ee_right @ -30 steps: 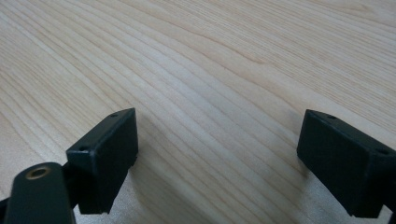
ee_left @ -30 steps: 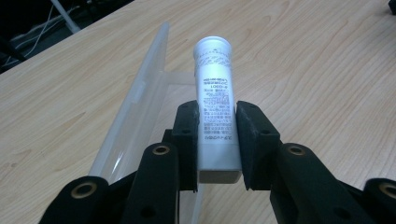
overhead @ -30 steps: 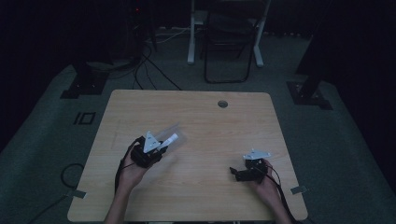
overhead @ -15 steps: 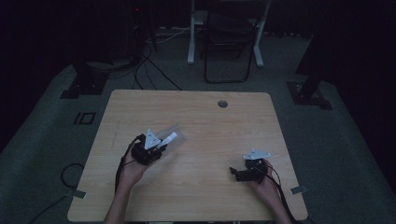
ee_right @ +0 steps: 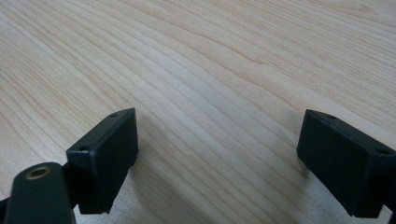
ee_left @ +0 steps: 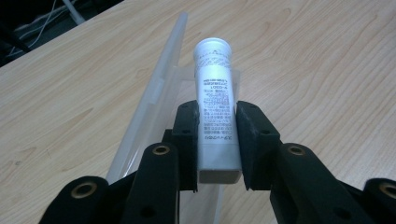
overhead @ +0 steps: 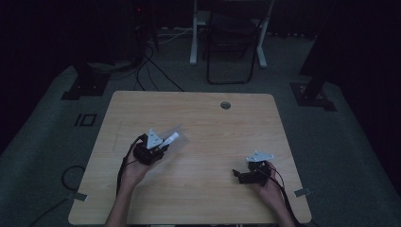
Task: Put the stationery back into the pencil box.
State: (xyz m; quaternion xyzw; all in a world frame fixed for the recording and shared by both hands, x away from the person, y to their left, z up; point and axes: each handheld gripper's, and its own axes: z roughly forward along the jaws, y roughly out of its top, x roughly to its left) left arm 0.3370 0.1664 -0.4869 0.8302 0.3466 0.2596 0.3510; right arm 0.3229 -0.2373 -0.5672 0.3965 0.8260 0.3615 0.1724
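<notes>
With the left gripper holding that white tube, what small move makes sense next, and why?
Probably bring the right gripper across toward the tube. The left gripper is shut on the tube's lower half beside a clear plastic piece, the capped end points away and free, and the right fingers stand open over the bare table.

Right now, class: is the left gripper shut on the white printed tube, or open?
Shut: the left gripper presses both black pads against the white printed tube.
</notes>
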